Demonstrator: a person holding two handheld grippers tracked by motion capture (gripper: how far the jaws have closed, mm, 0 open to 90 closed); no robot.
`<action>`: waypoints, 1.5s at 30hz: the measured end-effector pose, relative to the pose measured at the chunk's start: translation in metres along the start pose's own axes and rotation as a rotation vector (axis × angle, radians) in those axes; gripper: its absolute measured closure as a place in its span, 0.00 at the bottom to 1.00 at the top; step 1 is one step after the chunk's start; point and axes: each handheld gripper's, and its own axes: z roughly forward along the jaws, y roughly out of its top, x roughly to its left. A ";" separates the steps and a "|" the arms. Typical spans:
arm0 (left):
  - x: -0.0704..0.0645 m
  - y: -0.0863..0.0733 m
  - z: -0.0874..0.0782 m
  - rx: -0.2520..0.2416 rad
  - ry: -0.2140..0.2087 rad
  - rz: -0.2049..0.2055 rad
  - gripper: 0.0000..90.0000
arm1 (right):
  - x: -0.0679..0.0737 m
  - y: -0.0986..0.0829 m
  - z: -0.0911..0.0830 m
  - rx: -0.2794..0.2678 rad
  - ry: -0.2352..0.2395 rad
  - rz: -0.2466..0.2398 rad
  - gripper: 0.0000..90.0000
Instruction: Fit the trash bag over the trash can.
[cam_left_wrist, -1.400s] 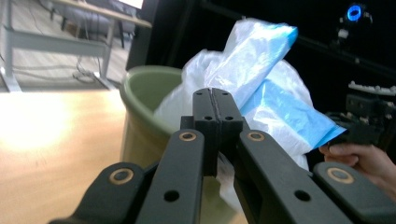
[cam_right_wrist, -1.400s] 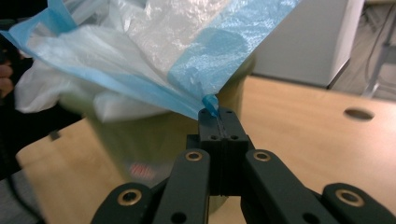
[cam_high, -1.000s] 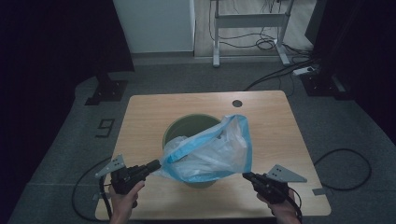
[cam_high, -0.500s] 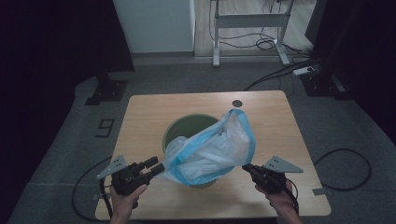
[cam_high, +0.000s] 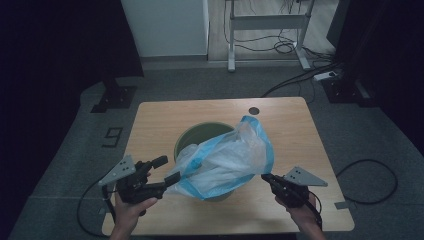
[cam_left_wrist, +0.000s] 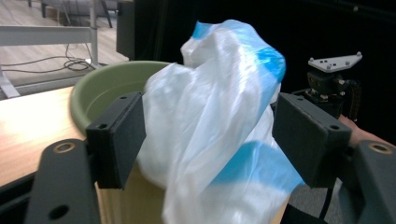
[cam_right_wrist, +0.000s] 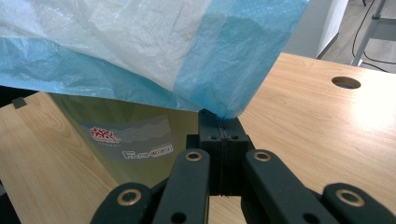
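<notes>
A white and blue plastic bag (cam_high: 227, 160) is draped over a green bin (cam_high: 197, 135) standing mid-table. My left gripper (cam_high: 166, 170) is open at the bag's left end; in the left gripper view the bag (cam_left_wrist: 210, 93) bulges between the spread jaws of that gripper (cam_left_wrist: 212, 135), and the bin's rim (cam_left_wrist: 107, 84) lies behind the left jaw. My right gripper (cam_high: 265, 177) is at the bag's right end. In the right gripper view its jaws (cam_right_wrist: 219, 123) are shut on the blue edge of the bag (cam_right_wrist: 224, 60), beside the bin's wall (cam_right_wrist: 126, 133).
The wooden table (cam_high: 150, 120) has a round cable hole (cam_high: 254, 110) at its far right. A white cabinet (cam_high: 165, 25) and a desk frame (cam_high: 267, 22) stand on the floor beyond it. Cables (cam_high: 370, 180) trail off to the right.
My left gripper, which was closed at the bag's left end, has opened its jaws. The bag has risen and shifted a little. The right gripper keeps its grip.
</notes>
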 end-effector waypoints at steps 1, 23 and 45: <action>0.000 0.000 0.000 0.000 0.000 0.000 0.27 | 0.000 0.000 0.000 0.000 0.000 0.000 0.99; 0.018 0.013 0.023 -0.108 0.025 -0.014 1.00 | -0.003 0.008 -0.026 -0.097 0.019 0.031 0.44; 0.034 0.006 0.020 -0.136 0.049 -0.035 1.00 | -0.012 0.071 0.012 -0.119 0.018 0.004 0.98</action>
